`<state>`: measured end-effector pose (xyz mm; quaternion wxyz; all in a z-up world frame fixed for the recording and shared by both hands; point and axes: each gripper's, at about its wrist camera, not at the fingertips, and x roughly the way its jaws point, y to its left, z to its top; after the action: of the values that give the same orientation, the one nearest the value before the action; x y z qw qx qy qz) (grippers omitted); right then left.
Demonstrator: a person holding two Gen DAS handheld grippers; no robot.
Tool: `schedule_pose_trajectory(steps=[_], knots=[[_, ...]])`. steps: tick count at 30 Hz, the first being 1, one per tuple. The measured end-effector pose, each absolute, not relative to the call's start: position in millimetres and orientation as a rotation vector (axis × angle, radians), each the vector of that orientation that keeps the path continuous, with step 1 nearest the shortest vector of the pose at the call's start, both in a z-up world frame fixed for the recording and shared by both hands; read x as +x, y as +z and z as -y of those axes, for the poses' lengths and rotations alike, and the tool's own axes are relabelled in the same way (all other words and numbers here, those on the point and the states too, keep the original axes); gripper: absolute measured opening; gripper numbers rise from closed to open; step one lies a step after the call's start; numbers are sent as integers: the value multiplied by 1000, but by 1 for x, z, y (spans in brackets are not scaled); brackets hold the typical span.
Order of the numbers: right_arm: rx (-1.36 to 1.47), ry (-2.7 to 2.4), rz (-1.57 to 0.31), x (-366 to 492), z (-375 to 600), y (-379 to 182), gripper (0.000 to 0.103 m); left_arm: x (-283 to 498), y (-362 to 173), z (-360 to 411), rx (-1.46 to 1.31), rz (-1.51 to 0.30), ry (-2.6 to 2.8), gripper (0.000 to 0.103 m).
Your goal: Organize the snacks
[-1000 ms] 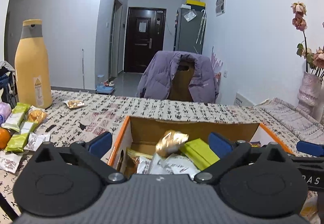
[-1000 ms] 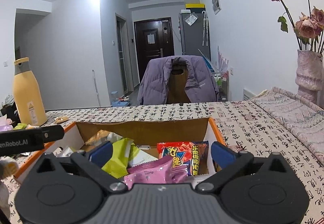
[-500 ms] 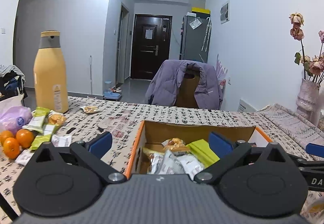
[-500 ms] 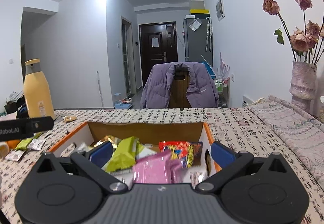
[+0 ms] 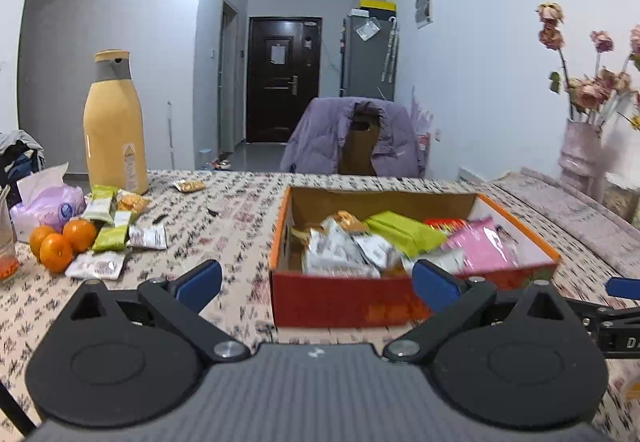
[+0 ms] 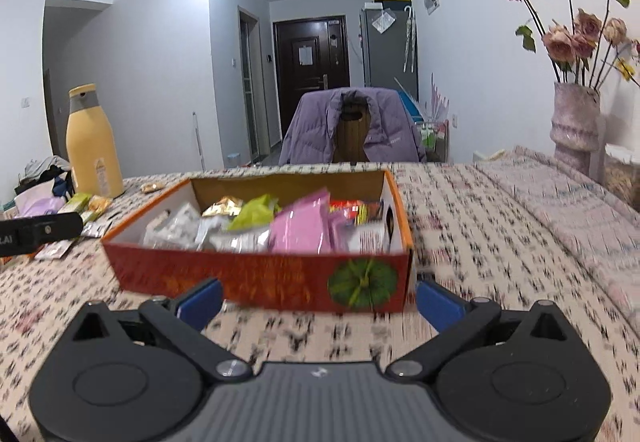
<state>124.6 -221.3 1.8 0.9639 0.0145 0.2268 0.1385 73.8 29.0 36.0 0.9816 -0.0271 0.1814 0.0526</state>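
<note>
With both my grippers, left gripper (image 5: 316,278) and right gripper (image 6: 318,296), spread empty, I risk snagging the box (image 6: 256,276) and missing the loose packets (image 5: 116,242).

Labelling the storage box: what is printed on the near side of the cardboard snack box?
A green pumpkin on red-orange, clearest in the right wrist view.

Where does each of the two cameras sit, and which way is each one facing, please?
Left wrist: on the left gripper, open, facing across the table at the snack box, loose snacks and oranges to its left; the right gripper's fingertip shows.
Right wrist: on the right gripper, open, facing the box's front.
Shared: box, yellow bottle, purple jacket, vase.
</note>
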Motion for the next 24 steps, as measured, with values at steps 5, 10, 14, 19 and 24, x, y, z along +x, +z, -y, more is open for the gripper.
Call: schedule_pose_trajectory(steps=[5,10,14,19,24], knots=[[20,299,-482,99,221,-7,103,49,19,-25,-46,-409,86,103],[24,314,-499,78,220,-15,103,29,4,-24,-59,-449,72,103],[32,318,-522,67,220,-25,103,21,-5,-23,-54,-468,63,103],[51,311,-536,59,226,-31,103,16,-10,-21,-50,-479,56,103],[55,290,-533,57,232,-30,103,13,-12,-20,-59,-478,51,103]])
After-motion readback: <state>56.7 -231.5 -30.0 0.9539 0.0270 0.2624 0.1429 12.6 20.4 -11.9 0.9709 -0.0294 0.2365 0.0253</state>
